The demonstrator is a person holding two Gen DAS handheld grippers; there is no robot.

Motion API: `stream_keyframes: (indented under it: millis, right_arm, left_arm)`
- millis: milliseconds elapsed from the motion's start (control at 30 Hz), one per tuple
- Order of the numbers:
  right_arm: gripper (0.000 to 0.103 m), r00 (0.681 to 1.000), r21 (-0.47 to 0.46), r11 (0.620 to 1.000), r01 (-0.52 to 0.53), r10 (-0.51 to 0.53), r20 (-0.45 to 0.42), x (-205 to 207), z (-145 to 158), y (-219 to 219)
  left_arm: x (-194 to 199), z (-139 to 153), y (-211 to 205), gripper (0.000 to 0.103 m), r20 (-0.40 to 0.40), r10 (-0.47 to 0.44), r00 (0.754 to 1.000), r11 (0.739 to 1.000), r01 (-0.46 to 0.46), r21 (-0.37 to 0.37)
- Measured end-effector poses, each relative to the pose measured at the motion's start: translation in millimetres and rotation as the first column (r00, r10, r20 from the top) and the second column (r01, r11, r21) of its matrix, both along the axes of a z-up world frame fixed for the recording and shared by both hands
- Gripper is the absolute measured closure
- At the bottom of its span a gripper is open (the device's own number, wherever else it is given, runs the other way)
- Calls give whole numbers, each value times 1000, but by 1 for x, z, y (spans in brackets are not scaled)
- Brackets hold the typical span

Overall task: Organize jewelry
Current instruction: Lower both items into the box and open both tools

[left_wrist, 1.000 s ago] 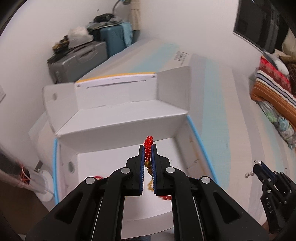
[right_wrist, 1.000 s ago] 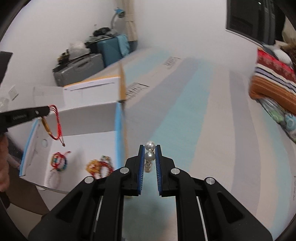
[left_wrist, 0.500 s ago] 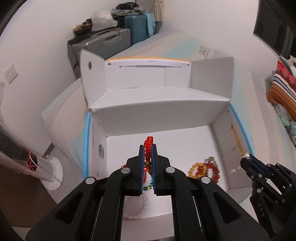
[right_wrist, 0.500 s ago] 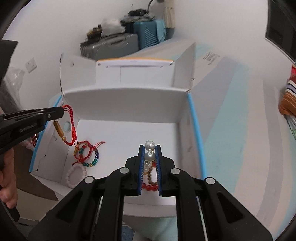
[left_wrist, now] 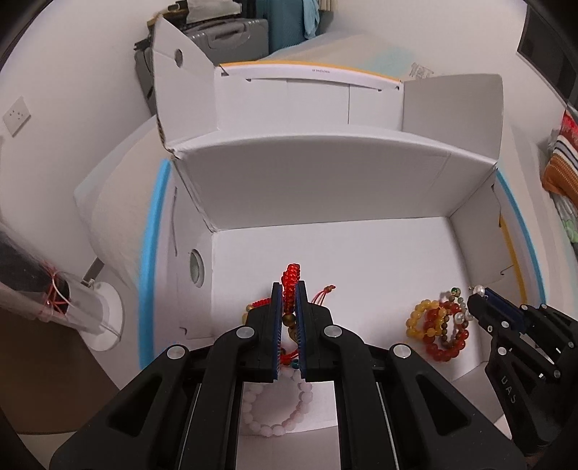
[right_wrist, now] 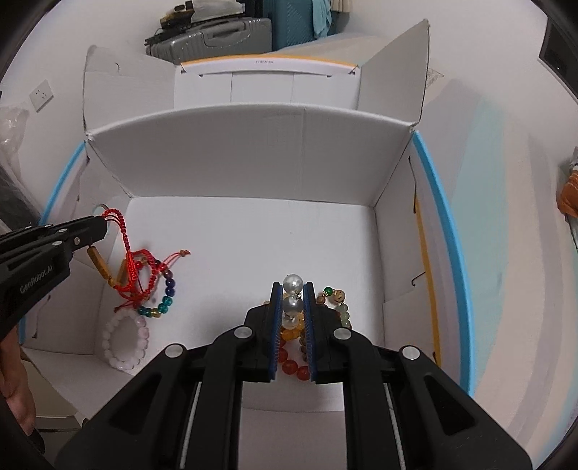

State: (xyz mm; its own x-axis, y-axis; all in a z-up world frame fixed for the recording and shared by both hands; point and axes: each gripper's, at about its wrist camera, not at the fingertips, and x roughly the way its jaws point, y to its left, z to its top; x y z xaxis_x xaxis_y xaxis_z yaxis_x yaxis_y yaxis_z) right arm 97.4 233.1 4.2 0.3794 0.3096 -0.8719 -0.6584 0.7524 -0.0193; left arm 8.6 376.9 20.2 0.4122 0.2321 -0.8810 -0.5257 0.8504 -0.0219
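White walls surround a bed with a pale striped cover, where an open white cardboard box (right_wrist: 253, 159) sits with its flaps up. Grey and teal suitcases (right_wrist: 224, 30) stand against the far wall. Both grippers point down into the box. On the left side, the left gripper (left_wrist: 289, 289) is clamped on a red braided cord bracelet (right_wrist: 126, 253), whose loose end hangs onto a multicoloured bead bracelet (right_wrist: 164, 300) on the box floor. A pale pink bead bracelet (right_wrist: 124, 338) lies just beside that one. On the right side, the right gripper (right_wrist: 292, 289) is clamped on a pearl strand (right_wrist: 292, 293), above a pile of orange, red and brown bead bracelets (left_wrist: 439, 329).
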Motion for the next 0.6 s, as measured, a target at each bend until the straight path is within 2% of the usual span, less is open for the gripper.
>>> stream_keyframes:
  millis: [167,233,267,300,333,400,433,467,500,600]
  right_arm:
    - [92,1000,-12,1000,-11,11,4,-3,-5,5]
    - [89,1000,-10,1000,-17,17,13,-5,-3,4]
    - [80,1000,-5,1000,-17,17,19,-6,-2,4]
    - [69,1000,2,1000,-13,13,28,-7,1,3]
    - [64,999,9,1000,-9,9,33,-7,3,2]
    - [53,999,32,999,-1,-1,45,-9,9,-2]
    - [49,999,45,999,3,-5,52,-10,14,-5]
    - [42,998,58,998,6,-9,58,-11,18,-7]
    - [35,998,71,997,9,-14,64,-12,23,-10]
    - [24,996,109,994,11,-21,83,-17,38,-20]
  left_arm:
    - [4,-7,-2,92,-3,-4,1000,1000,4,-10]
    - [4,-9,-3,80,-7,-4,1000,1000,4,-11]
    - [3,-8,-4,71,2,2,1000,1000,-2,-8]
    - [1,-6,-4,67,8,1,1000,1000,-1,-3]
    - [0,-5,-5,65,12,1,1000,1000,-1,3]
    - [-5,2,-7,46,30,15,999,1000,-16,23]
    - [-7,6,-7,41,41,23,999,999,-24,31]
    - [-11,12,-9,35,56,33,998,998,-36,45]
    - [-13,17,-10,30,64,36,997,998,-40,56]
    - [-23,35,-17,17,100,36,994,995,-45,91]
